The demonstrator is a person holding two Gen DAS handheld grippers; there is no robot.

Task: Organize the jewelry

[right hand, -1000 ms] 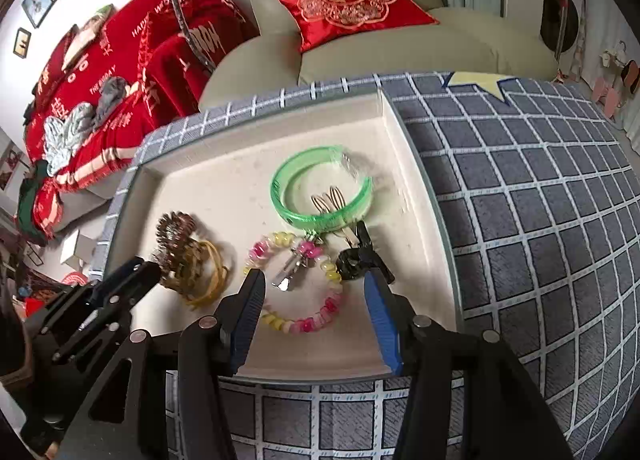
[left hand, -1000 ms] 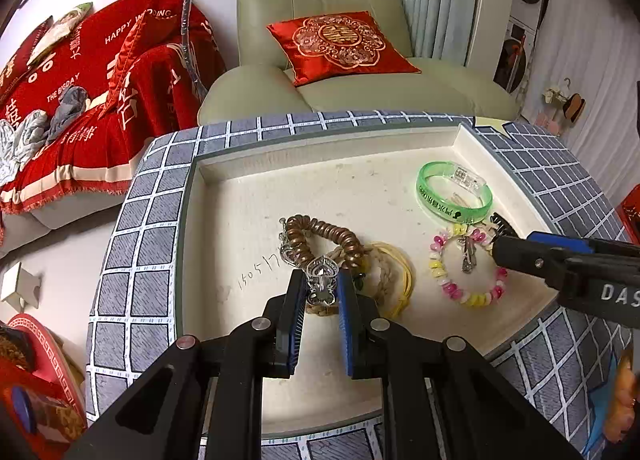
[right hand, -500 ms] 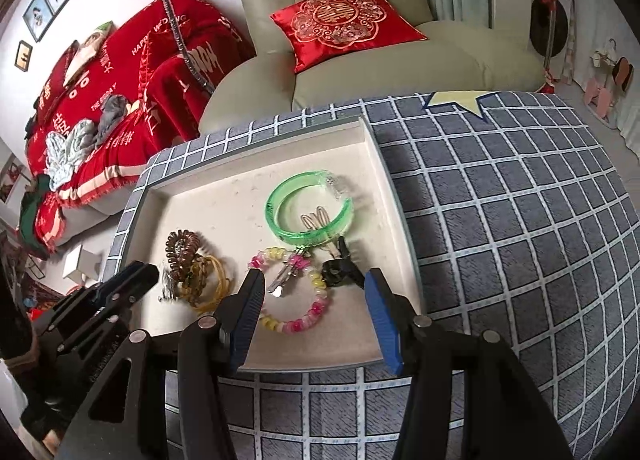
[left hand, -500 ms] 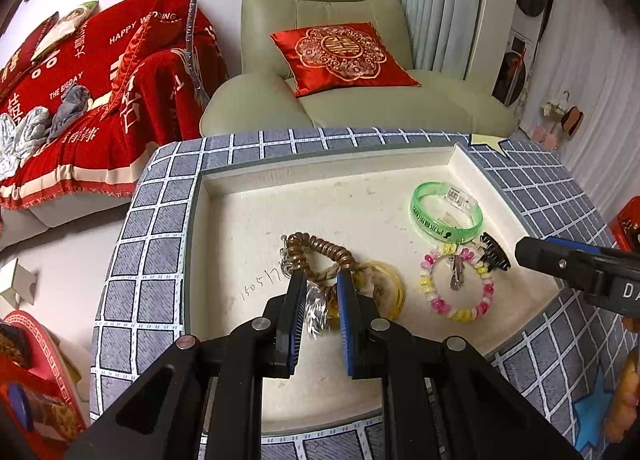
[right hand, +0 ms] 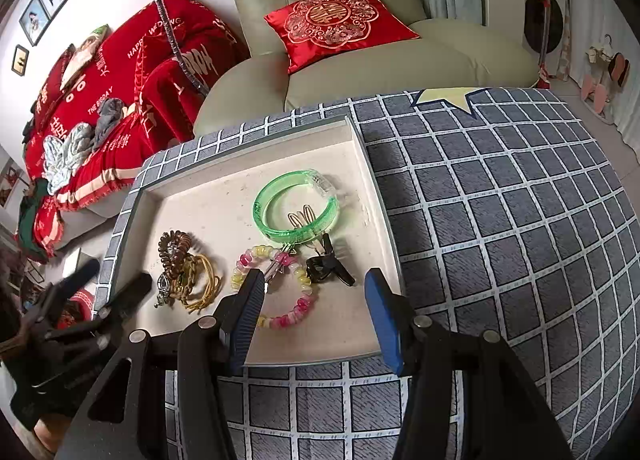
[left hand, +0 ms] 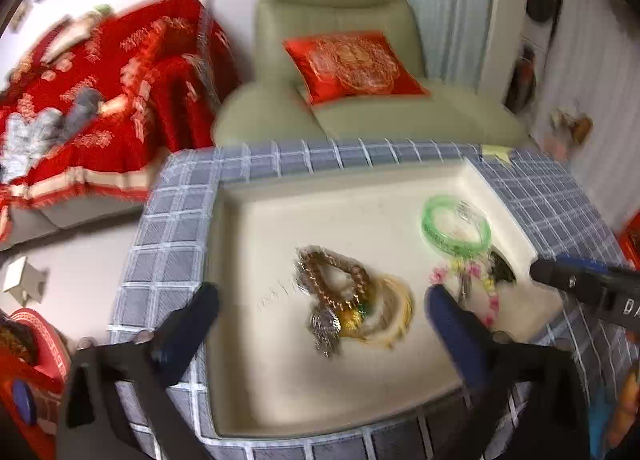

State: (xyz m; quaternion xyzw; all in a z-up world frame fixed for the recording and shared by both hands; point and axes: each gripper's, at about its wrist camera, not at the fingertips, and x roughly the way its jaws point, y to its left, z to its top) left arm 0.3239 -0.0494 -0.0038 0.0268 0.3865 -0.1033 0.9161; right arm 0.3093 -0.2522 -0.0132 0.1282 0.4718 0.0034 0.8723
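A cream tray (left hand: 280, 380) on a grey checked cloth holds the jewelry. My left gripper (left hand: 320, 292) hovers over a silver pendant (left hand: 326, 326), its jaws opening wide and touching nothing. The pendant lies on the tray against a brown bead bracelet (left hand: 332, 280) and yellow cord loops (left hand: 394, 312). My right gripper (right hand: 314, 280) is open above a black clip (right hand: 328, 268) and a pink-and-yellow bead bracelet (right hand: 280, 320), holding nothing. A green bangle (right hand: 296, 208) rings a gold hairpin (right hand: 300, 216). In the right wrist view the left gripper (right hand: 116, 274) is at the tray's (right hand: 256, 132) left edge.
A green armchair (right hand: 360, 72) with a red cushion (right hand: 336, 20) stands behind the table. A sofa under a red blanket (right hand: 120, 72) is at the left. The checked cloth (right hand: 500, 220) spreads wide to the right of the tray.
The left gripper was shut on the silver pendant and held it a little above the tray; its jaws have sprung apart and the pendant lies by the brown bracelet. The right gripper kept its opening.
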